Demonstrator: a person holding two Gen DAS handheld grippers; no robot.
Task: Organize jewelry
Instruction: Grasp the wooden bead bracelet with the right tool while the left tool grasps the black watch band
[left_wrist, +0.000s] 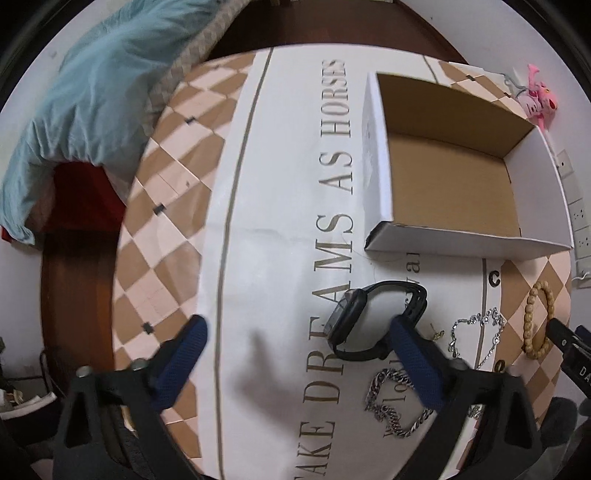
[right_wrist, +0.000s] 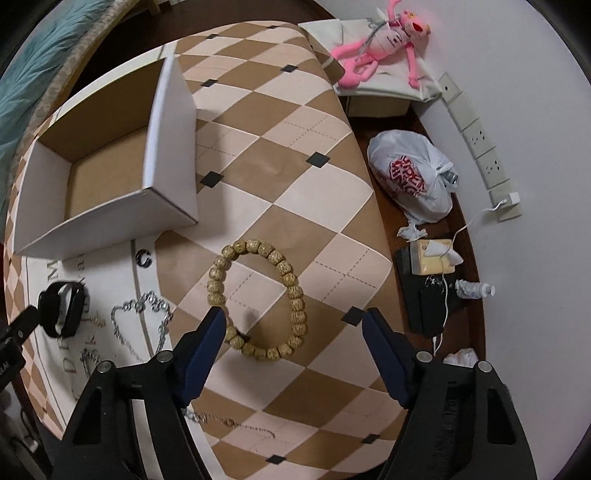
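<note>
Step in hand: first pickup. The box (right_wrist: 110, 173) holds nothing. The right gripper (right_wrist: 293, 334) is spread, hovering over the beaded bracelet (right_wrist: 258, 299) near the table's right edge; next, lower and pinch its beads. The left gripper (left_wrist: 295, 347) is spread beside the watch (left_wrist: 373, 321)

Box (left_wrist: 376, 155) is showing matt white card outside, raw brown corrugated inside. Mat (right_wrist: 280, 170) is looking smooth, low sheen – tan/cream checks. Bead bracelet (right_wrist: 258, 299) is reading as wood w/ a pitted, rough grain. Two chains (left_wrist: 476, 332) (left_wrist: 395, 410) are glinting – bright metal. Watch (left_wrist: 369, 325) is appearing matt black, strap rubbery. Gripper pads (right_wrist: 207, 354) are showing textured blue rubber on matt black plastic. Bag (right_wrist: 410, 177) – thin glossy plastic.
</note>
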